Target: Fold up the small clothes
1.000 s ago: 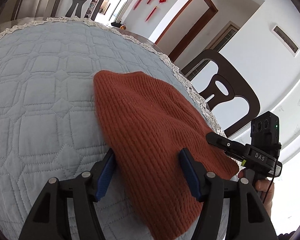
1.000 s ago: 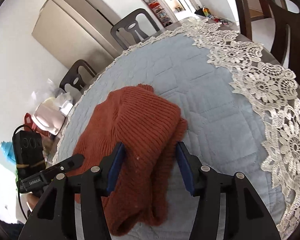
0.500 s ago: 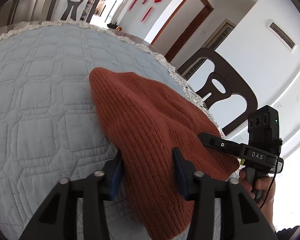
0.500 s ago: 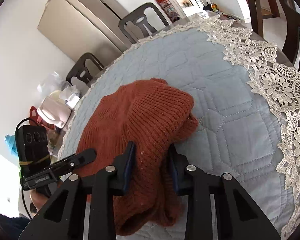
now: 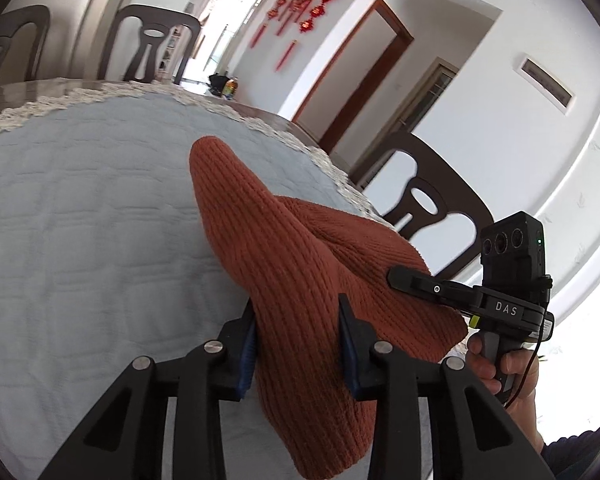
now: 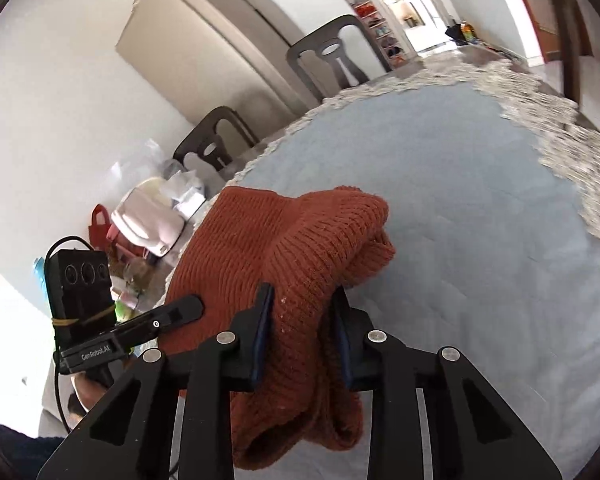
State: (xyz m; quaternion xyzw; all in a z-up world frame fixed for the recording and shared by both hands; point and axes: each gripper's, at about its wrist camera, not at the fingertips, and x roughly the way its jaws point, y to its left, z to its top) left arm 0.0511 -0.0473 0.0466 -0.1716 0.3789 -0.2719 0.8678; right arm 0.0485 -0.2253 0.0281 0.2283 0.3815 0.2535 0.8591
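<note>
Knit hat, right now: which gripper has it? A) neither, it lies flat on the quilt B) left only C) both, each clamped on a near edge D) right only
C. The left gripper is closed on a fold of the rust-orange knit hat, and the right gripper pinches its other near edge, with the hat bunched up off the blue quilted table cover.

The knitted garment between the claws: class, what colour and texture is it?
Rust-orange ribbed knit garment; clearest in the left wrist view.
</note>
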